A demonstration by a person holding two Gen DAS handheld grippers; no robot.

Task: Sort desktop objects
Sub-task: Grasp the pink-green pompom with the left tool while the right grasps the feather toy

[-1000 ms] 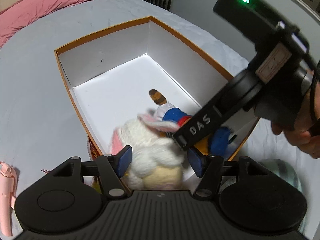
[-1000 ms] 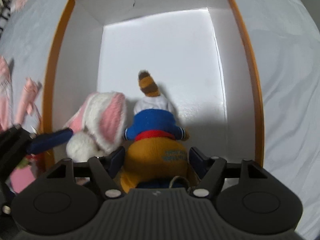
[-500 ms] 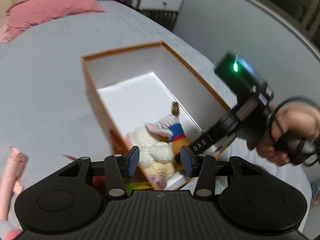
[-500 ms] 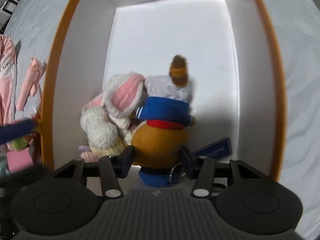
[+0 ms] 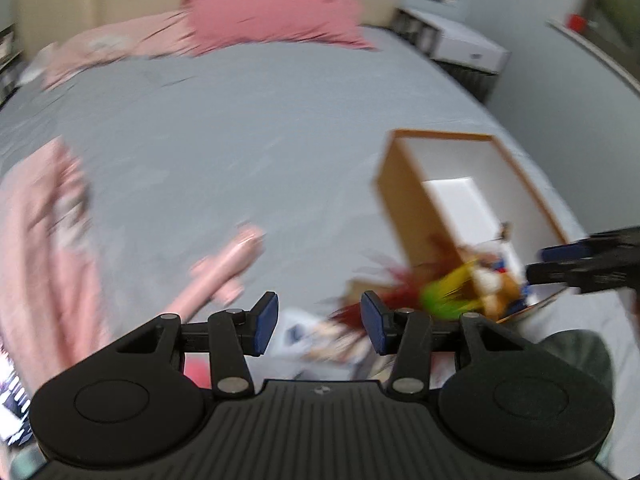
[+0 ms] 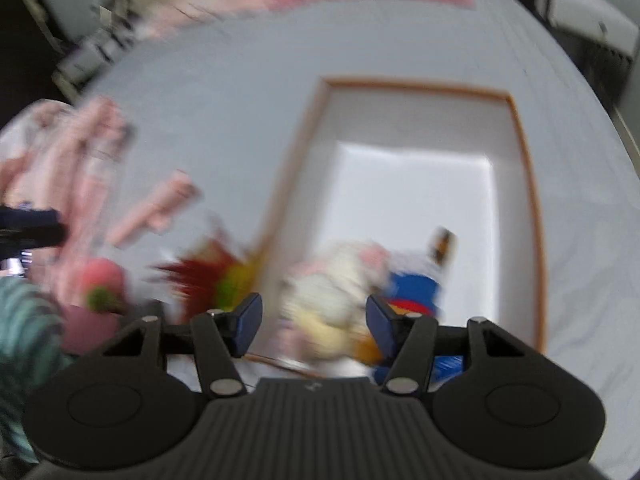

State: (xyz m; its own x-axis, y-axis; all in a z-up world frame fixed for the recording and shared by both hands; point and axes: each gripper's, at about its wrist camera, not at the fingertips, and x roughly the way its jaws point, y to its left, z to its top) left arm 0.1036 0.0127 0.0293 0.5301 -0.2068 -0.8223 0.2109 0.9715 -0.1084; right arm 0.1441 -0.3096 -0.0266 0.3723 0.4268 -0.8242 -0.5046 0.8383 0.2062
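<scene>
Both views are motion-blurred. My left gripper (image 5: 318, 320) hangs open over the grey bedsheet with nothing between its blue pads. A red and green feathery toy (image 5: 436, 296) lies just to its right, outside the orange-rimmed white box (image 5: 400, 208). Above the near end of that box (image 6: 528, 200), my right gripper (image 6: 314, 322) has its jaws opening and holds nothing. Below it in the box lie a white bunny plush (image 6: 336, 280) and a plush in a blue shirt (image 6: 416, 292), side by side. The feathery toy (image 6: 216, 276) lies left of the box wall.
A pink rolled item (image 5: 224, 276) and a pink garment (image 5: 36, 240) lie on the sheet to the left. A pink ball-like toy (image 6: 102, 276) sits by a teal striped sleeve (image 6: 24, 320). A pink pillow (image 5: 272, 16) is at the bed's head. A white cabinet (image 5: 468, 48) stands beyond the bed.
Both grippers let go of the plush toys, which now lie in the box. Both rose and drew back; the left one swung left, out over the sheet.
</scene>
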